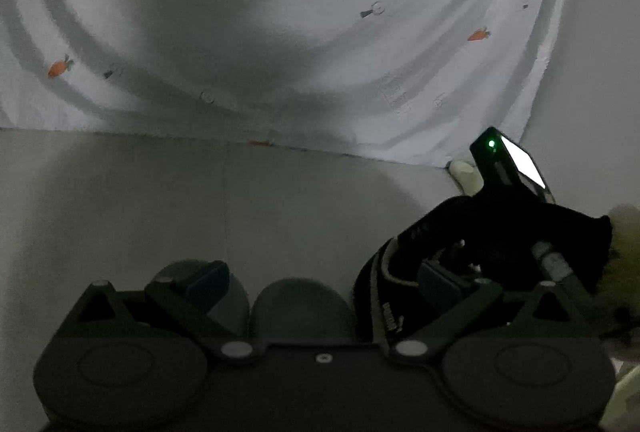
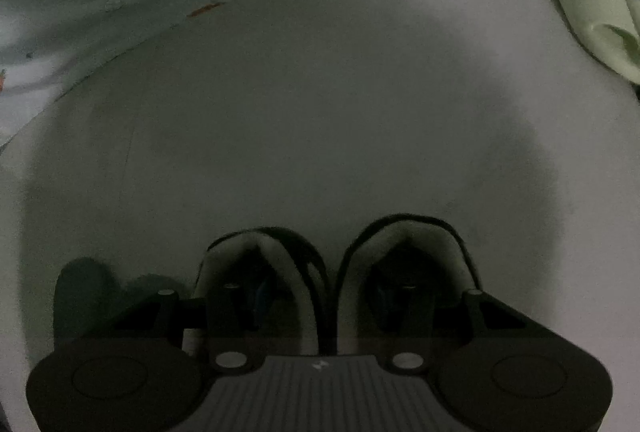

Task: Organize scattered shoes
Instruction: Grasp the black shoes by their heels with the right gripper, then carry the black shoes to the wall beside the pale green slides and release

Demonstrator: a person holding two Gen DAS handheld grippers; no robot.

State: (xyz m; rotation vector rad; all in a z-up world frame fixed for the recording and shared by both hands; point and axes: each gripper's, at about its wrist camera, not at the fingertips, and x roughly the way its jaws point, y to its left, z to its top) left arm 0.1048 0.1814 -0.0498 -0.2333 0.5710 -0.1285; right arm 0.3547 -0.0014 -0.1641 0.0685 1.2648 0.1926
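Black two-finger right gripper, nearest the lens: one finger reaching into each of two dark slippers with pale fleecy lining, apparently pinching their adjoining inner walls together so both are travelling as a pair. Left gripper: fingers spreading wide, nothing between them, hovering over rounded dark toe caps. Pale green foam slippers lying far right beside white carrot-print cloth, possibly already parked there.
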